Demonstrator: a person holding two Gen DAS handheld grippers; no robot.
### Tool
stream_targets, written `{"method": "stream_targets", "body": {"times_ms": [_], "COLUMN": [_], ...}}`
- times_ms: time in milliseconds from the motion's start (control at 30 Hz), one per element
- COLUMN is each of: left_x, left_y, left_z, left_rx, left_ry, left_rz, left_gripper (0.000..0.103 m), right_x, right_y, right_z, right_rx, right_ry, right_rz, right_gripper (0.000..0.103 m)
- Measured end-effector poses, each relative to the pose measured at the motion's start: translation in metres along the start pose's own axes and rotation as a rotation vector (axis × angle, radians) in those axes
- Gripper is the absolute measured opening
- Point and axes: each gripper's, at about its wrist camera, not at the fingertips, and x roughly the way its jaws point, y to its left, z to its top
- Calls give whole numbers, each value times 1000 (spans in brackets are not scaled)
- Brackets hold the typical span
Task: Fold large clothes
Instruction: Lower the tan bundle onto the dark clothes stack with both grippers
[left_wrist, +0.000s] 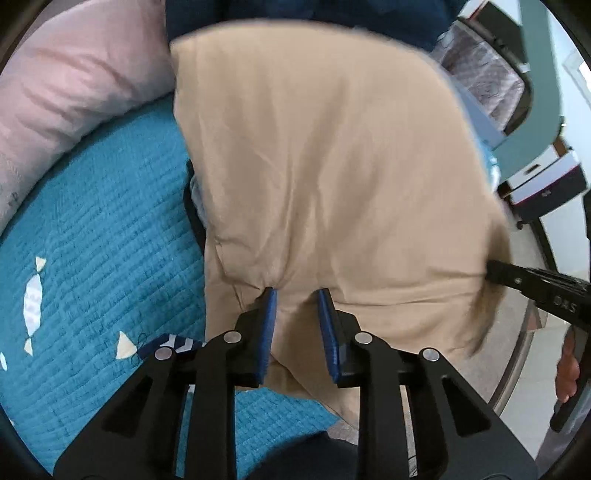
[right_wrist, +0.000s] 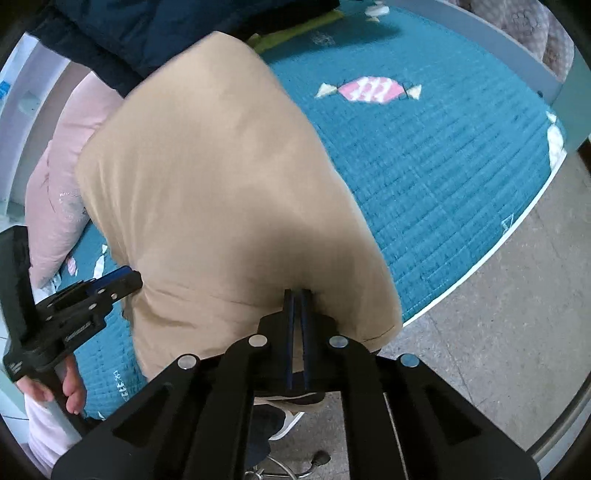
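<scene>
Your right gripper (right_wrist: 296, 291) fingers pinch the large tan cotton garment (left_wrist: 332, 166) ahead over the teal quilted bed (left_wrist: 103, 240), while your left gripper (left_wrist: 297, 291) fingers stand apart around its edge, unclamped, so that side could sag and skew the fold.

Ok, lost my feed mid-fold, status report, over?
Left gripper open, fingers astride the tan garment. Right gripper shut on its edge. Garment hanging over the teal quilt. Nothing in the way.
</scene>
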Motion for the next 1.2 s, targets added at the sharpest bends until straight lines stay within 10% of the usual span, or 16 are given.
{"method": "stream_targets", "body": {"times_ms": [233,400,600,933,1200], "left_x": [-48,-36,4,33,-7], "left_y": [6,32,59,76,76], "left_z": [30,80,99,97,99], "left_rx": [-27,-135,-195,-264,-254], "left_ry": [-126,-162,-117,-101,-123], "left_rz": [-109,-92,7,-31,-29], "left_gripper": [26,26,28,39,40], "right_x": [-55,-25,29,53,18], "right_y": [43,82,74,48,58], "right_z": [51,106,144,146,142], "right_rx": [-63,-85,41,39,89], "right_ry": [-183,-160,-116,-140,-189], "right_rz": [142,214,163,17,47], "right_gripper": [9,8,0,0,6]}}
